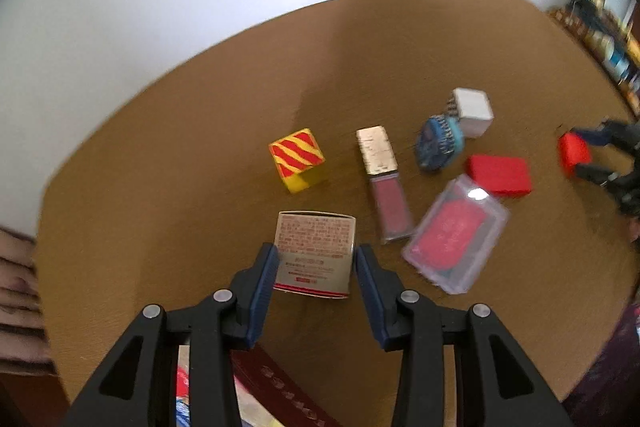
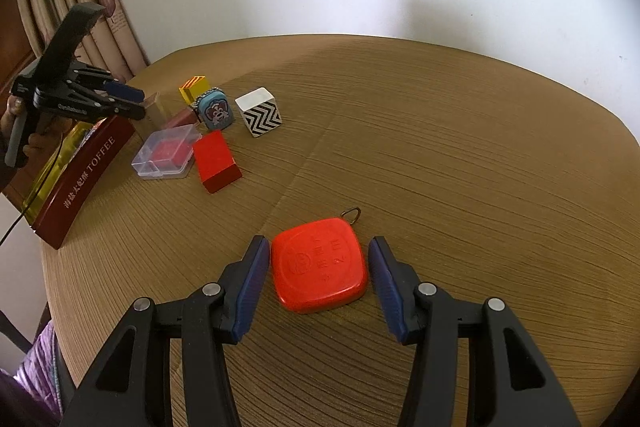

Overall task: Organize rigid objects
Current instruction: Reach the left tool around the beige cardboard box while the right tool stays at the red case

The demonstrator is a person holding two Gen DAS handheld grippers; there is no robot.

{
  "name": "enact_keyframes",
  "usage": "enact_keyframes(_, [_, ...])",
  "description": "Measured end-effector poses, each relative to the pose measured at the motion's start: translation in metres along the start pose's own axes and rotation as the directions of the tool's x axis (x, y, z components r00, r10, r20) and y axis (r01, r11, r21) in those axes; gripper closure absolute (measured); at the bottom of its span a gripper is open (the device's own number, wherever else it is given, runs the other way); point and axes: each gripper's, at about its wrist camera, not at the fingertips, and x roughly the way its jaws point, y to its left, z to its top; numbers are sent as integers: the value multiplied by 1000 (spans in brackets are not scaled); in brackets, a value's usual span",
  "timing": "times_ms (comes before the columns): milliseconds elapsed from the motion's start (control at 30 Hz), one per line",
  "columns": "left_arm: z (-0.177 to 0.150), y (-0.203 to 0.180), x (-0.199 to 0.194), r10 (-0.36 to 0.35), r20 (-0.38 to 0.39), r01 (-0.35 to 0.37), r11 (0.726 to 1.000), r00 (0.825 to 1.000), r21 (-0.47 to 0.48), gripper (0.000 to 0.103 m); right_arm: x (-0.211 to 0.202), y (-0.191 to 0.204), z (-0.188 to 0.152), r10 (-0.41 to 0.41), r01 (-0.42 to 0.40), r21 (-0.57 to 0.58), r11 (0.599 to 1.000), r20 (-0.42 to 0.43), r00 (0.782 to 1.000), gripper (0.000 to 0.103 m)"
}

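Straddling a rounded-square red plastic case [image 2: 319, 263] on the brown table [image 2: 480, 167], the right gripper [image 2: 316, 283] stands released; its smooth, stiff sides look slippery, so grip mid-edge. Farther left, the left gripper [image 1: 316, 283] gapes around a light white printed carton [image 1: 316, 251], unclamped.

Table [image 2: 440, 147]: tan-brown, fine dark wood-grain lines.
Cube [image 1: 296, 159]: yellow, red diagonal stripes on top.
Cube [image 2: 259, 111], right of the striped yellow one: white, black zigzag sides.
Block [image 2: 216, 160]: plain red.
Tin [image 2: 216, 112]: blue, cartoon face.
Square case [image 2: 319, 265]: orange-red.
Lip gloss [image 1: 383, 179]: gold cap, mauve tube.
Finger pads [image 2: 250, 287]: dark blue.
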Motion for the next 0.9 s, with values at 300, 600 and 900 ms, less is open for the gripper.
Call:
enact_keyframes(300, [8, 26, 8, -51, -15, 50, 995, 999, -84, 55, 1, -1, 1, 6, -6, 2, 1000, -4, 1000, 54])
enact_keyframes(600, [15, 45, 12, -60, -37, 56, 993, 997, -106, 48, 1, -1, 1, 7, -7, 2, 1000, -6, 1000, 53])
enact_keyframes(900, [12, 46, 17, -32, -31, 28, 989, 999, -146, 47, 1, -1, 0, 5, -5, 4, 1000, -4, 1000, 47])
